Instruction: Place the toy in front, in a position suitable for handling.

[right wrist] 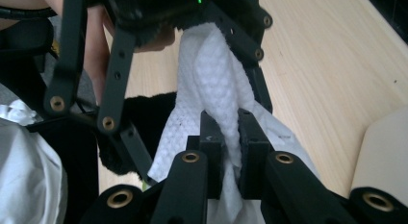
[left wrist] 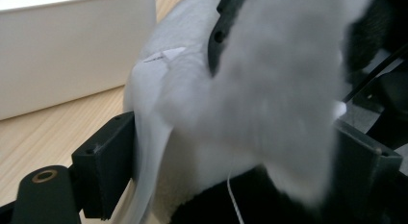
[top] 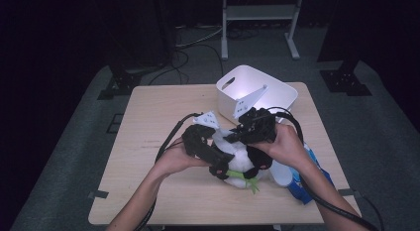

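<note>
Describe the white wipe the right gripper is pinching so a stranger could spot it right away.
Start at the white plastic bin on the wooden table, then come toward the person to the black and white plush toy. The thin white textured wipe drapes over it, twisted between the right gripper jaws, dimpled rather than furry.

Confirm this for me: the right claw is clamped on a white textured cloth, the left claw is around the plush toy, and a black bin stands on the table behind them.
One thing is wrong: the bin is white, not black, as the high view shows. The rest holds: the right claw is clamped on the white textured cloth, and the left claw is around the plush toy on the table.
</note>
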